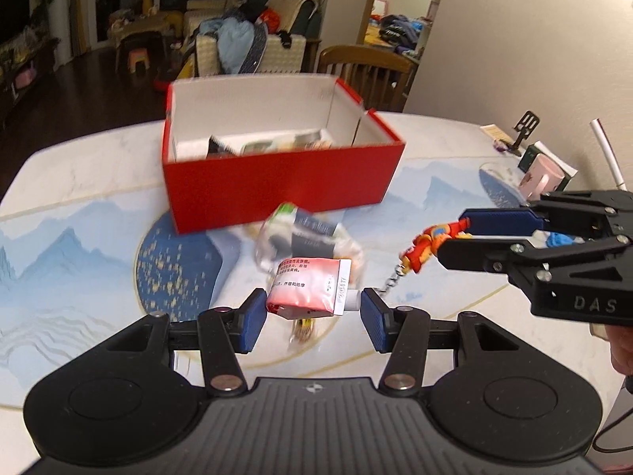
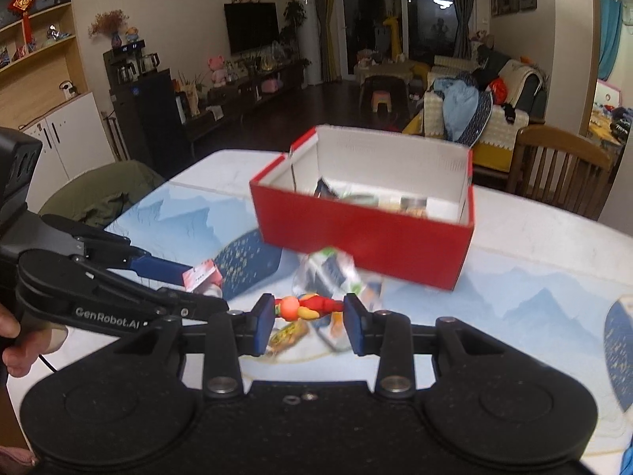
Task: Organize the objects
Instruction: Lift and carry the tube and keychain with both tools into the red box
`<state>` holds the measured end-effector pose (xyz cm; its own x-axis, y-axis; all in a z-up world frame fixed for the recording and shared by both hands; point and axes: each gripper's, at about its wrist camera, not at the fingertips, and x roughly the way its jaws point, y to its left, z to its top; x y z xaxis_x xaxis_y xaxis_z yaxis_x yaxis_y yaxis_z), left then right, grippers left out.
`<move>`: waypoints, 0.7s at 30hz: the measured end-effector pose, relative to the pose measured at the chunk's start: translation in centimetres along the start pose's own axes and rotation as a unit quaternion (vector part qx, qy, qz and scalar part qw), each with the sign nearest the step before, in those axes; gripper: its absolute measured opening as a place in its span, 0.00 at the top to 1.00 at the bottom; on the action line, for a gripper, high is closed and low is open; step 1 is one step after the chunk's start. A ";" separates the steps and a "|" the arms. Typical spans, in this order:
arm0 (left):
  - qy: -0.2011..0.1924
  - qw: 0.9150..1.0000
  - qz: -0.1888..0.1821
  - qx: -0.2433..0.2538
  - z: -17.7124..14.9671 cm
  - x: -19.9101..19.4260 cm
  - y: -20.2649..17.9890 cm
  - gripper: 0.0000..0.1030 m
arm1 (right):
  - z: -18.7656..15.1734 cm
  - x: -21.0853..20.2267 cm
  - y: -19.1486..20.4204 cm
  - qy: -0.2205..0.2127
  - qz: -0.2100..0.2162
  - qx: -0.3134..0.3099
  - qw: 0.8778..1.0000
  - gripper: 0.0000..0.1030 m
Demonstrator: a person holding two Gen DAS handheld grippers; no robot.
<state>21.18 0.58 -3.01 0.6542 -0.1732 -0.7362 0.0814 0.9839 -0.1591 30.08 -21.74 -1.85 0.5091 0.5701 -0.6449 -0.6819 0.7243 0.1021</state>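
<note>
Hand-held gripper pair loaded: left [image 1: 310, 310] clamps a red-white tube [image 1: 312, 291], right [image 2: 309, 314] pinches a toy figure keychain [image 2: 306, 306].
Both hang above the worktop [image 1: 79, 182]; clear the red box [image 1: 277, 182] near wall before releasing inside.

Wooden chair [image 1: 366, 69] behind far edge of the bench [image 1: 79, 166]; sofa [image 2: 494, 114] beyond, heaped with clothes. Dark television [image 2: 251, 27] on far wall, yellow giraffe toy [image 2: 391, 35] by the window. Phone stand [image 1: 524, 130] near the wall, right side of bench.
</note>
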 end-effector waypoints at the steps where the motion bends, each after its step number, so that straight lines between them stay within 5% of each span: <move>1: -0.004 1.000 0.000 0.004 0.4 -0.2 -0.2 0.51 | 0.5 -0.2 -0.1 -0.005 -0.003 -0.003 1.000 0.64; 13: -0.048 0.997 0.026 0.059 6.9 -0.3 -0.6 0.51 | 6.8 0.9 -2.6 -0.048 -0.032 -0.012 0.998 0.64; 21: -0.039 0.995 0.050 0.082 10.6 2.5 0.7 0.51 | 10.1 4.0 -4.1 -0.057 -0.058 -0.017 0.997 0.64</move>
<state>30.90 1.26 2.01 0.7212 -0.0757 -0.6886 0.1302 0.9911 0.0274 40.21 -18.50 2.79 0.6401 0.5260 -0.5600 -0.6320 0.7749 0.0054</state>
